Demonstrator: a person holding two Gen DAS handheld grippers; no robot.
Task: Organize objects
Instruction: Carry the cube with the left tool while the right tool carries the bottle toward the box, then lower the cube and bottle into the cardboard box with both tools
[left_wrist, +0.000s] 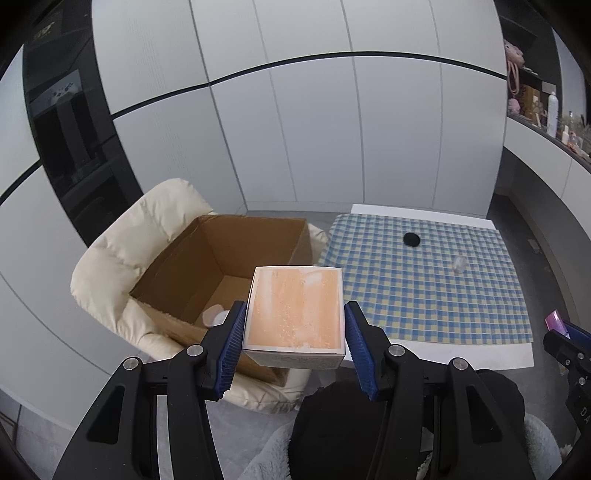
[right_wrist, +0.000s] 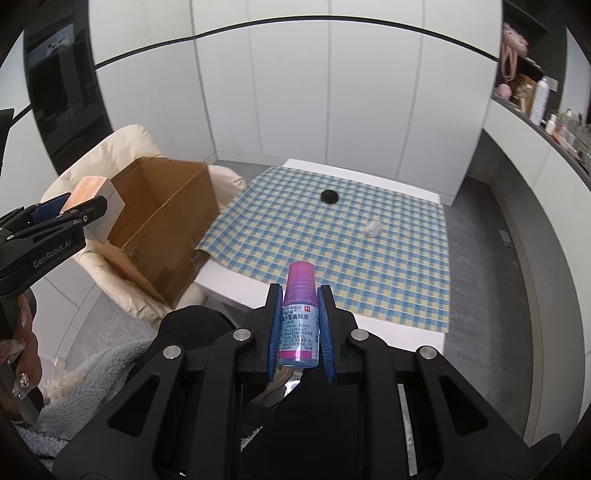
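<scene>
Above the open cardboard box (left_wrist: 221, 266) on the cream armchair (left_wrist: 122, 258), the left claw (left_wrist: 293, 326) grips an orange-topped carton (left_wrist: 295, 310), while the right claw (right_wrist: 299, 314) clamps a pink-capped eye-drop bottle (right_wrist: 298, 314).

Cream padded armchair (left_wrist: 110, 266) stands left of the worktop (right_wrist: 424, 341). Blue-yellow checked cloth (left_wrist: 424, 284) covers the worktop. White panelled wall (left_wrist: 314, 129) behind. Shelf (right_wrist: 535, 107) at upper right carries bottles and pink items.
</scene>
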